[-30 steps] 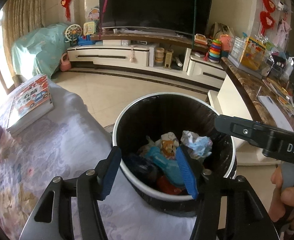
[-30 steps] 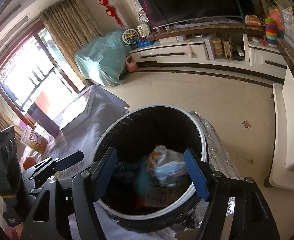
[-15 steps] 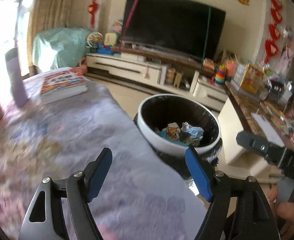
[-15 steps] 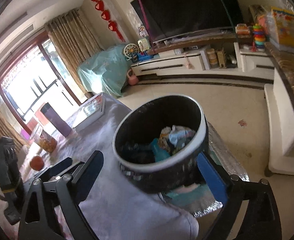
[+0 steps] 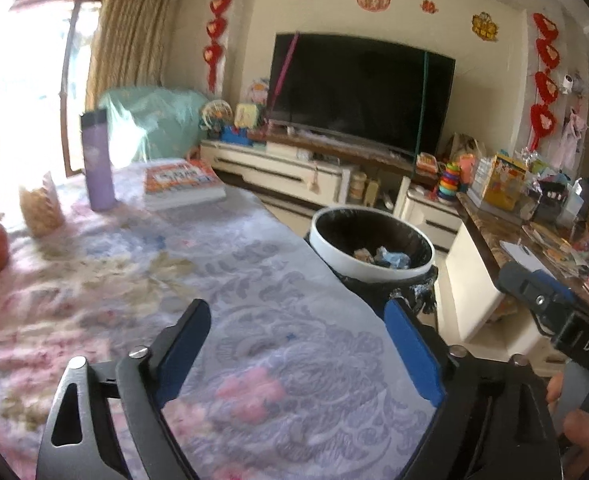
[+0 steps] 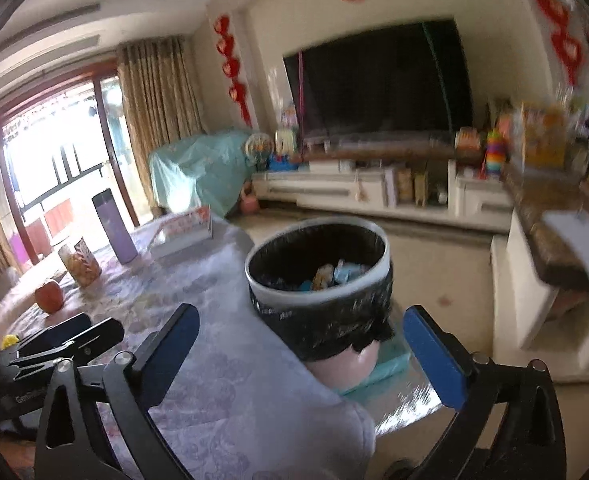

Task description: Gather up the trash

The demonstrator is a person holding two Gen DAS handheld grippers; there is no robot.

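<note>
Both tools, left (image 5: 298, 354) and right (image 6: 300, 354), have backed away from the trash bin (image 5: 371, 246) at the desk's edge, jaws opening empty, ready for more trash.

- I see a large dark television (image 5: 360, 92) against the cream back wall (image 5: 326, 12); everything else I place from it.
- Under it runs a long, low white cabinet (image 5: 278, 170).
- Red hanging ornaments (image 5: 216, 36) flank it left and right.
- Left of it stands something draped in a teal cover (image 5: 154, 120), then tan curtains (image 5: 130, 36) and a glass door (image 6: 60, 160) flooding in daylight.
- Right of it, a brown marble-topped counter (image 5: 494, 224) carries clutter.
- In front of it lies pale tiled floor (image 6: 430, 264).
</note>
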